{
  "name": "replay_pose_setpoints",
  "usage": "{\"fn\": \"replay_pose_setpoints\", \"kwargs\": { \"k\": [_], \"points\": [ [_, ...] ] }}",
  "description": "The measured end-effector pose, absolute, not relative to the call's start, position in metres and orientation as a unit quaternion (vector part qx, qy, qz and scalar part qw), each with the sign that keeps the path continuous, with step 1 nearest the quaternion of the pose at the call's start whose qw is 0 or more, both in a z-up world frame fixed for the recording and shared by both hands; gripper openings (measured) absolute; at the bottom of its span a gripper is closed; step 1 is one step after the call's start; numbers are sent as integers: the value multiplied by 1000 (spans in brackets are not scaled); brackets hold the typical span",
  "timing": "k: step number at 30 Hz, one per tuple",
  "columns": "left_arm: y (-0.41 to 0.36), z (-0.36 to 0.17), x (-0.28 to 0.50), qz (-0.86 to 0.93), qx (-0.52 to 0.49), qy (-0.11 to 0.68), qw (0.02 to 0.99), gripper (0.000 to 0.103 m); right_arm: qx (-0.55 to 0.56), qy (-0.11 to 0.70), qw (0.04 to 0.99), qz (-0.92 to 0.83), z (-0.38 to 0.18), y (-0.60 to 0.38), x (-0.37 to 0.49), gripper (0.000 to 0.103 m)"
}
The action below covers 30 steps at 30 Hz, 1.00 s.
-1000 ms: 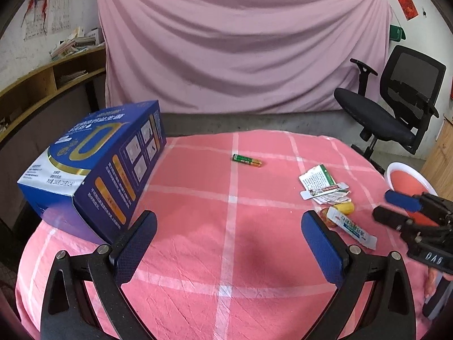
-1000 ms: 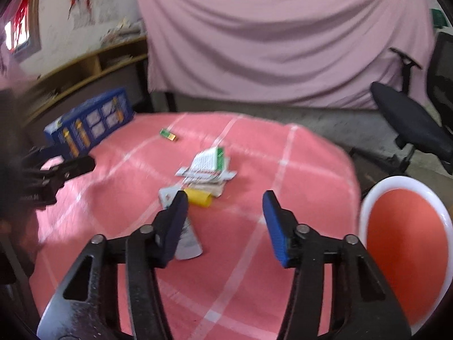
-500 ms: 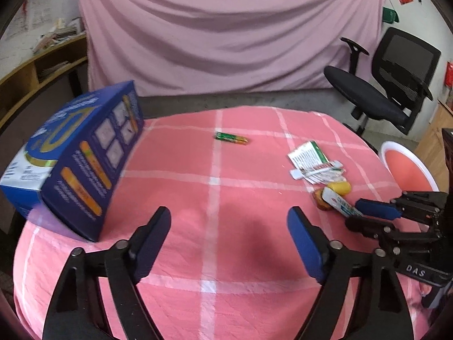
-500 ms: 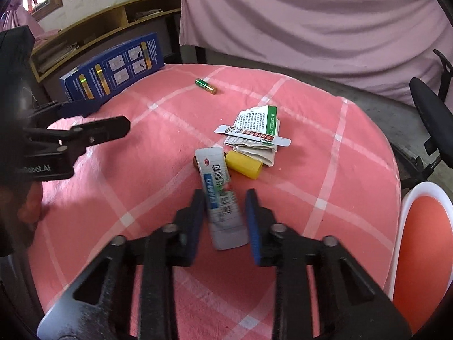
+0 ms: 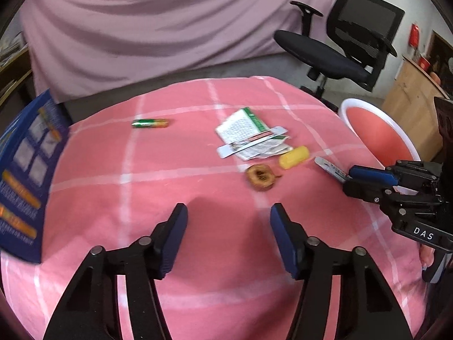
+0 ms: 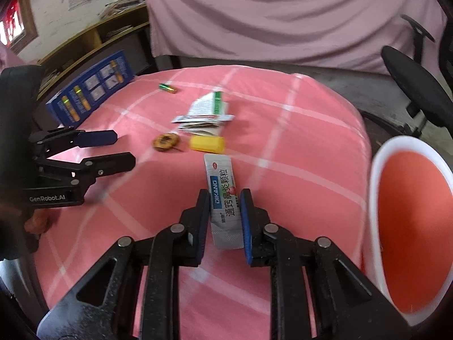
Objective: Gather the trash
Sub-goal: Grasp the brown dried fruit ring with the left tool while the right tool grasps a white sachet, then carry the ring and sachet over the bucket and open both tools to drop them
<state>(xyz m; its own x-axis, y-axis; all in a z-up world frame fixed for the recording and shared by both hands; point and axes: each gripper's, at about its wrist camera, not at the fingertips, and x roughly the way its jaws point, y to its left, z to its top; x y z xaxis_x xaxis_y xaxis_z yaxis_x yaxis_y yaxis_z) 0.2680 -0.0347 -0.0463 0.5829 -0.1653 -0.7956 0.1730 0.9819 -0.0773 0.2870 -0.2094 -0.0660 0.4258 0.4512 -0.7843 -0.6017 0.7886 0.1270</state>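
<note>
Tablecloth (image 6: 297, 147), pink with a white grid and faintly quilted, covers the round table and carries all the litter. Off its right edge, just beside the table, stands the bin (image 6: 376, 170), white-rimmed with an orange-red inside, its mouth tipped toward the right wrist camera. At the far left sits a blue cardboard box (image 6: 90, 87), printed and hard-edged.

The right gripper (image 6: 225, 198) is clamped on a medicine sachet (image 6: 219, 175), a flat, glossy white packet with blue and green print. The sachet's long axis runs straight out along the fingers, away from the camera, its far end free and seemingly off the cloth, though blur makes that uncertain. The bin lies to the right of the held sachet and close by, so the right hand is the nearer one for the drop; I judge the coming move to be a short swing rightward over the rim.

The left gripper (image 5: 228, 221) hangs over bare cloth with its blue pads well apart, holding nothing. Ahead of it lie crumpled leaflets (image 5: 249, 137), papery and folded; a yellow capsule-shaped cap (image 5: 294, 157), smooth plastic; a brown, wrinkled ring of dried fruit (image 5: 259, 177); and, farther left, a green-and-orange battery (image 5: 150, 123), lying crosswise.
</note>
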Motion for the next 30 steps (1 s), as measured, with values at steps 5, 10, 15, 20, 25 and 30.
{"fn": "replay_pose_setpoints", "kwargs": {
  "k": [5,10,15,20,25,30],
  "points": [
    [-50,-47,283,-109,13,450,886,41,-78,432,847,300,-66,-218,290,41],
    [-62,-50,297,-109,31,459,881,26,-64,435,848,296,-68,-222,294,41],
    [-71,-52,294,-104,41,456,883,20,-59,439,846,299,-69,-223,295,42],
    [-74,-50,279,-96,26,441,892,20,-66,440,845,296,-70,-222,295,42],
    [-72,-36,257,-60,4,398,915,20,-61,425,853,296,-66,-226,290,41],
    [-77,-19,235,-46,-16,330,943,20,-51,365,885,286,-48,-238,274,41]
  ]
}}
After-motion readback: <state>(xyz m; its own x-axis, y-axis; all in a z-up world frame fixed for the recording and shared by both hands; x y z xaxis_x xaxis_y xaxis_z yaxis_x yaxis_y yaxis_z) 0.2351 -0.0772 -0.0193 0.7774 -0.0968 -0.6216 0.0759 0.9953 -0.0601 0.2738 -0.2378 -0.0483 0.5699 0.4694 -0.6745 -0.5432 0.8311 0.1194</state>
